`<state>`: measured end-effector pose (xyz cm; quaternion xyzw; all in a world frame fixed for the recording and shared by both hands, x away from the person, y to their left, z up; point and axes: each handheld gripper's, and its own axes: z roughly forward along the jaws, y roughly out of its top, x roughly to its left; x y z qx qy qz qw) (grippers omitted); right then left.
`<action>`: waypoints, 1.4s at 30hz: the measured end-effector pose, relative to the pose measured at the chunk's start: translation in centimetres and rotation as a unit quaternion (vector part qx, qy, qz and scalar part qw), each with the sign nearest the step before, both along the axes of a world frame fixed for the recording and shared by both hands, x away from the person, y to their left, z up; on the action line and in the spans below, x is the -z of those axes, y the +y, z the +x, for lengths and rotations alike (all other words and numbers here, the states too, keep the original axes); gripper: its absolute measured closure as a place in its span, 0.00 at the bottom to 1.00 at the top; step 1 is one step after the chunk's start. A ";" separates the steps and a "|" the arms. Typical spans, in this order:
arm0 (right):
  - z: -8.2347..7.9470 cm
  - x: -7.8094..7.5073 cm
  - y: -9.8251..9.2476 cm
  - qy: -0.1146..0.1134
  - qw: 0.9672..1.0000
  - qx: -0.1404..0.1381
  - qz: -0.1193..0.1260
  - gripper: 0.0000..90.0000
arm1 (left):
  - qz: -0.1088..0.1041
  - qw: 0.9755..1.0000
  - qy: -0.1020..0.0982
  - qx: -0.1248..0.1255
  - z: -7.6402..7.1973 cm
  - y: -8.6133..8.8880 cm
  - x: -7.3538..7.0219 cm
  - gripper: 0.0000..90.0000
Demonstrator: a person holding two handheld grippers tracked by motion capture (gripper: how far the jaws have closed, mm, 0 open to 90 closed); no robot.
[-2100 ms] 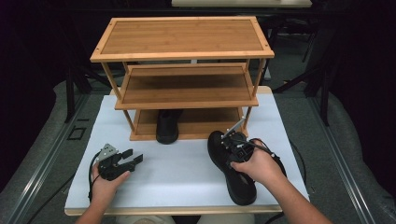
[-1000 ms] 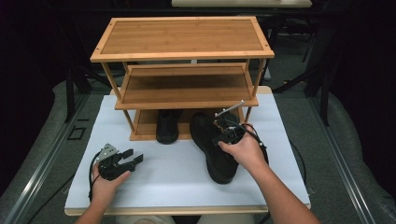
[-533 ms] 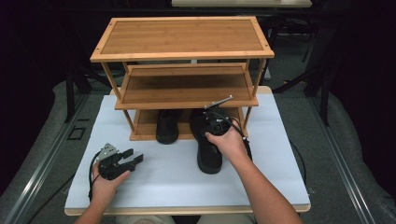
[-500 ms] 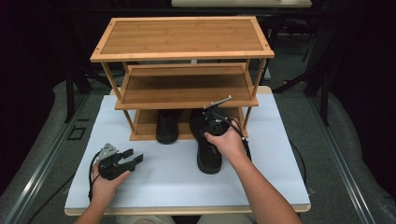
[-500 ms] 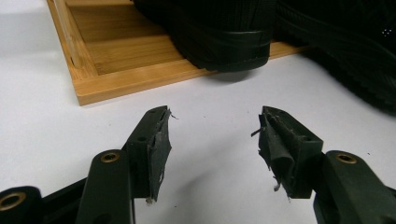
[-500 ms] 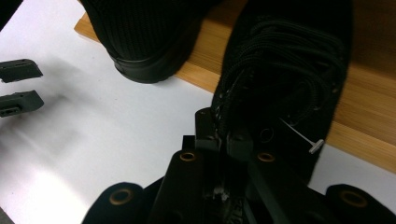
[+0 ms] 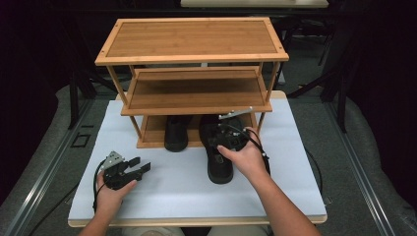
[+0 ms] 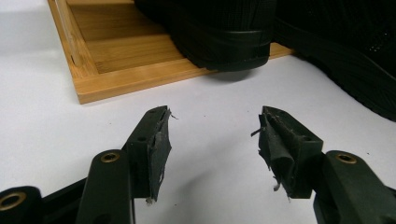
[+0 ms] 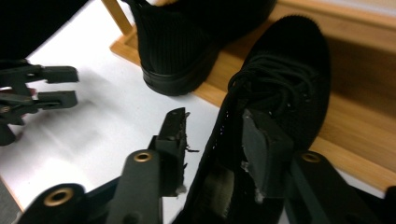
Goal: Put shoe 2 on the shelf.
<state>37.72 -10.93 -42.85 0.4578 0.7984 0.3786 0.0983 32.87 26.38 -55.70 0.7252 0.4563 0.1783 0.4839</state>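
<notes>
1. Nearest us, the left claw [image 7: 140, 168] rests on the white table [image 7: 162, 196], its jaws apart with nothing between them.
2. Moving up, the right claw [image 7: 222, 133] has just been opening: one jaw sits inside the laced black shoe [image 7: 219, 157], the other outside its wall, and the pads are off it.
3. That shoe lies with its toe on the bottom shelf of the wooden rack [image 7: 192, 54] and its heel out on the table.
4. Just beside it, to the left, the second black shoe [image 7: 176, 135] stands on the same shelf.
</notes>
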 end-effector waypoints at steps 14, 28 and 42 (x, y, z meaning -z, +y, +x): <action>-7.4 3.2 -3.9 -0.131 0.989 0.016 0.060 0.55 | 0.002 1.000 0.001 0.003 0.0 -0.2 0.1 0.48; -10.0 10.4 -3.6 -0.168 0.983 0.017 0.075 0.54 | 0.003 1.000 0.001 0.003 0.0 -0.3 0.1 0.48; -7.7 10.6 -3.4 -0.142 0.987 0.028 0.072 0.85 | 0.006 1.000 0.004 0.007 0.2 -0.6 0.3 0.48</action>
